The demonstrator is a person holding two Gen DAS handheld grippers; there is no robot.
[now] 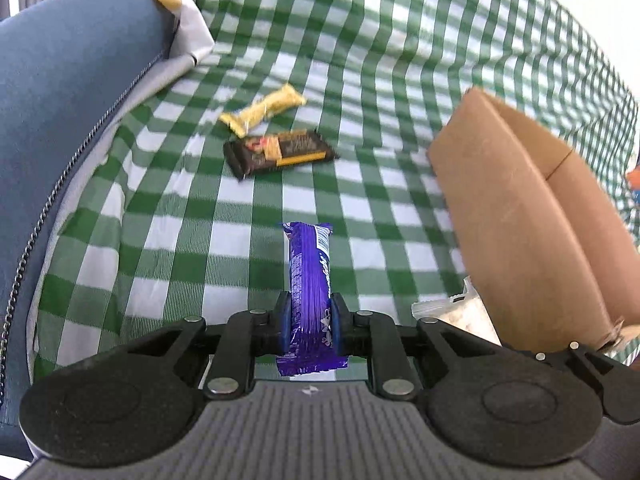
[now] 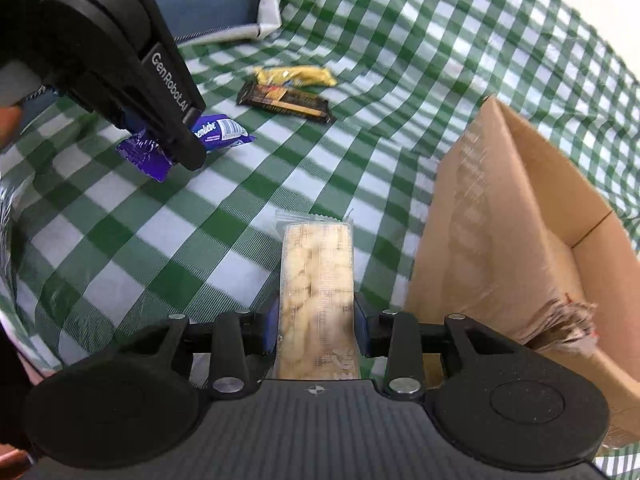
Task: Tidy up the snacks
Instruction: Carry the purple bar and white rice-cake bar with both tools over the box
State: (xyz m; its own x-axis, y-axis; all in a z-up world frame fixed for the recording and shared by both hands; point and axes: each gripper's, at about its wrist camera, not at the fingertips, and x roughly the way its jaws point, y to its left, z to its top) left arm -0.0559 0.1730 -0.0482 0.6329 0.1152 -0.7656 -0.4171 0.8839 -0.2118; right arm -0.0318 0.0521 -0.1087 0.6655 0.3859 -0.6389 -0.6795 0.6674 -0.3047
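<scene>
My left gripper (image 1: 310, 316) is shut on a purple snack bar (image 1: 310, 276) and holds it above the checked cloth; it also shows in the right wrist view (image 2: 218, 132), gripper at upper left (image 2: 176, 148). My right gripper (image 2: 316, 320) is shut on a clear pack of pale biscuits (image 2: 318, 276), next to an open cardboard box (image 2: 520, 216). The box stands at the right in the left wrist view (image 1: 520, 208). A yellow snack pack (image 1: 262, 110) and a dark brown bar (image 1: 280, 152) lie on the cloth further off.
A green and white checked cloth (image 1: 200, 248) covers the surface. A blue zipped bag or cushion (image 1: 60, 92) lies at the left, with a white bag (image 1: 188, 20) behind it. The yellow pack (image 2: 296, 76) and brown bar (image 2: 286, 102) lie beyond the box.
</scene>
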